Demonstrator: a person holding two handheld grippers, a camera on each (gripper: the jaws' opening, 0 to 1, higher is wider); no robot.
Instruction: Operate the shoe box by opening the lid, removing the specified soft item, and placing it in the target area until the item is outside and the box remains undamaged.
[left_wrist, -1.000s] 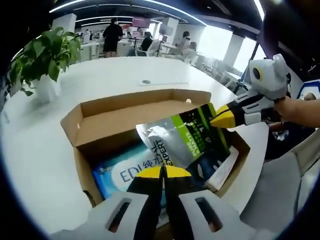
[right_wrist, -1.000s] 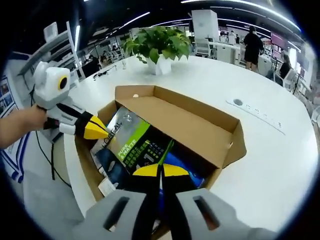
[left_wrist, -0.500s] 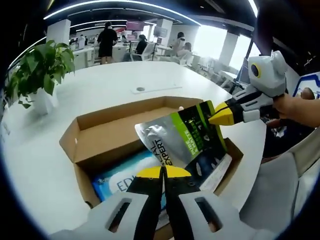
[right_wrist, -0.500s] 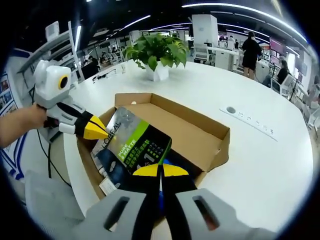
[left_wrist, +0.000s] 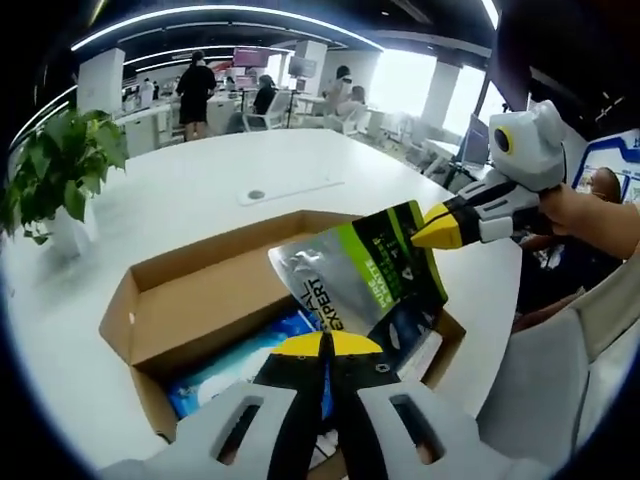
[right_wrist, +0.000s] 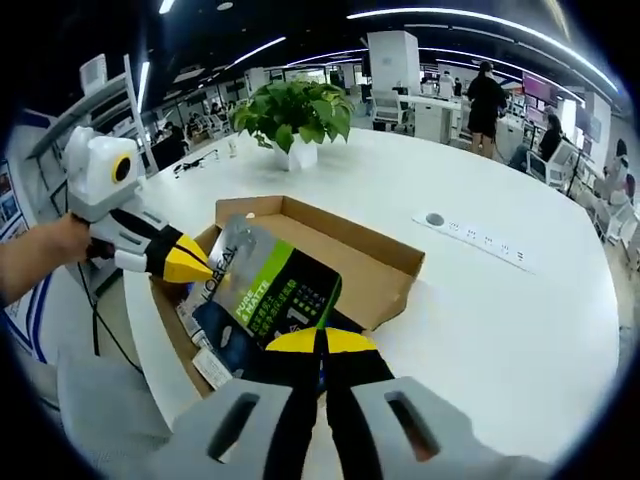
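An open cardboard shoe box (left_wrist: 190, 300) (right_wrist: 345, 255) lies on a white table (left_wrist: 190, 195) (right_wrist: 490, 320). A silver, green and black pouch (left_wrist: 365, 280) (right_wrist: 265, 295) hangs above the box, held from two sides. In the left gripper view, my left gripper (left_wrist: 325, 345) is shut on the pouch's near edge. My right gripper (left_wrist: 428, 233) comes in from the right and pinches the pouch's far corner. In the right gripper view, my right gripper (right_wrist: 320, 340) is shut on the pouch, and the left gripper (right_wrist: 195, 268) grips its other corner. A blue and white pack (left_wrist: 235, 365) lies inside the box.
A potted plant (left_wrist: 55, 170) (right_wrist: 290, 115) stands on the table beyond the box. A socket strip (right_wrist: 470, 235) is set into the tabletop. A grey chair (left_wrist: 560, 400) is by the table edge. People stand among desks far back.
The pouch has risen out of the box with both grippers shut on it. Both cameras have lifted, so the box now sits lower and looks smaller.
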